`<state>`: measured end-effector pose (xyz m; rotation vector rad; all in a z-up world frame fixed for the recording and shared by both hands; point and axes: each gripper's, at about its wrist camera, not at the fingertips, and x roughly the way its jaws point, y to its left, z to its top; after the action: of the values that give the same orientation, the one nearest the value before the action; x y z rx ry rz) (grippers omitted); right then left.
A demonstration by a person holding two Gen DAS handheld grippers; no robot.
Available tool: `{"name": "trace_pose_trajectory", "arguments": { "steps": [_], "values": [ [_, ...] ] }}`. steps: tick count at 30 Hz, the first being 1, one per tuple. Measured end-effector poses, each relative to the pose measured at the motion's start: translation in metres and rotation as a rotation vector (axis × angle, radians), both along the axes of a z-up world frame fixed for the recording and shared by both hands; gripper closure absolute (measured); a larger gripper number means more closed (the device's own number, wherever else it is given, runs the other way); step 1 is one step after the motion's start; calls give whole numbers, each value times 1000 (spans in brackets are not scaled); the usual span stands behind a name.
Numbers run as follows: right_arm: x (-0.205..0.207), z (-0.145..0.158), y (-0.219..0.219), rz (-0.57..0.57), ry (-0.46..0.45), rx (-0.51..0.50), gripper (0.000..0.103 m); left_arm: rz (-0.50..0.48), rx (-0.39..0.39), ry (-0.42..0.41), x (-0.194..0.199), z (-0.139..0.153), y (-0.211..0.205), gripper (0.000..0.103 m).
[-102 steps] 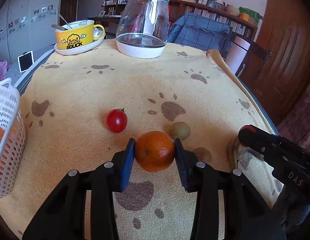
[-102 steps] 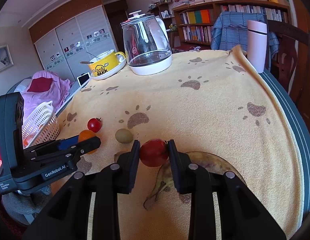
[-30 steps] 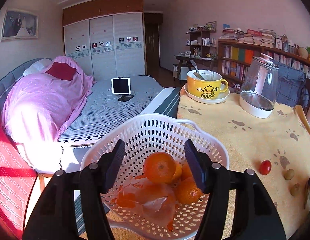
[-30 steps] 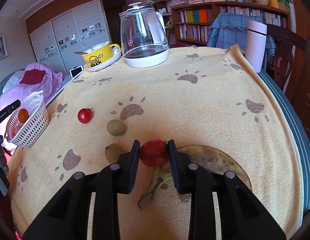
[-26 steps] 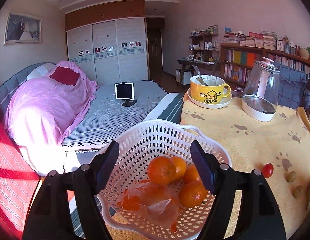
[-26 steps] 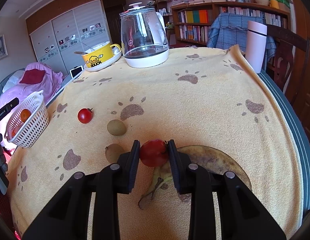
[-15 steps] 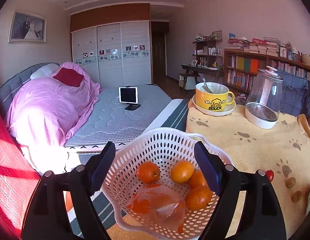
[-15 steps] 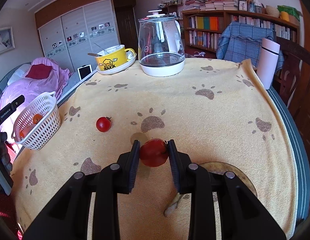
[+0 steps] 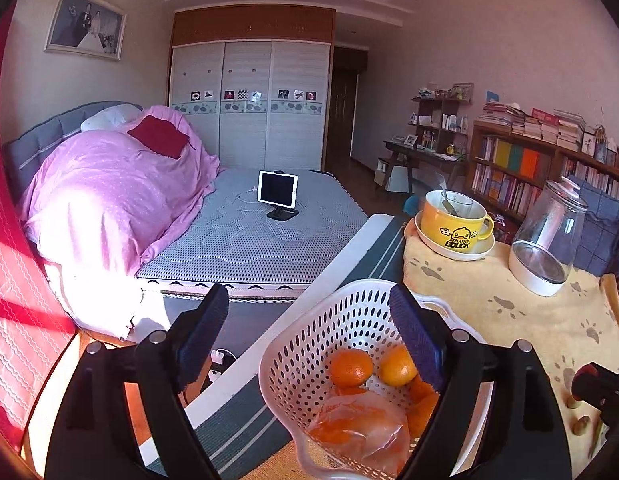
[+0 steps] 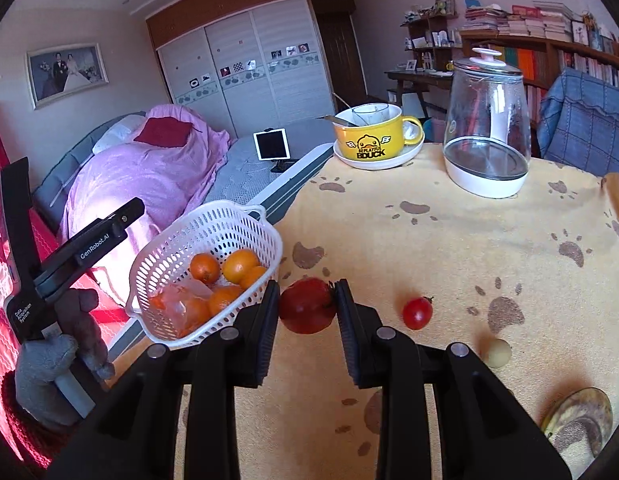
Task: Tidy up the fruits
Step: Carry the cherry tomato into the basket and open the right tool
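Now my right claw (image 10: 307,312) grips a red fruit (image 10: 307,306) between its pads, held just above the desk (image 10: 489,248) and right beside the near wall of the basket (image 10: 213,216). My left claw (image 9: 307,340) is spread wide and empty; it sits over the basket's outer side, partly over the floor beyond the desk.

The basket stands at the very corner of the desk, apparently hanging a little over the edge. It holds several oranges (image 10: 225,268) and a clear bag (image 10: 177,300) of more orange fruit. A small tomato (image 10: 417,313) and a pale round fruit (image 10: 497,353) lie on the cloth to my right, with a spotted banana (image 10: 577,416) at the lower right.

The risks, as I judge them:
- If I bump the basket's wall as I carry the fruit in, it could slide or tip off the corner toward the bed side.
- If I let go too early, the fruit may hit the rim and roll off the desk.
- Dropped from high up, it could bounce off the bag and the piled oranges.
- My two claws are close here and could knock each other.
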<state>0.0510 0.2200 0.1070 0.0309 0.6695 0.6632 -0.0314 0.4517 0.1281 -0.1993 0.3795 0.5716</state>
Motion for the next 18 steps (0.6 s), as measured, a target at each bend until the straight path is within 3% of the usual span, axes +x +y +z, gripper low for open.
{"name": "trace_pose_trajectory", "arguments": {
  "steps": [10,18],
  "values": [
    [13,-3,74,87,65,12,73,-5,-48,-22,-6,5,12,19],
    [19,-11,90,89,113,31,73,-3,-83,-33,-9,7,21,18]
  ]
}}
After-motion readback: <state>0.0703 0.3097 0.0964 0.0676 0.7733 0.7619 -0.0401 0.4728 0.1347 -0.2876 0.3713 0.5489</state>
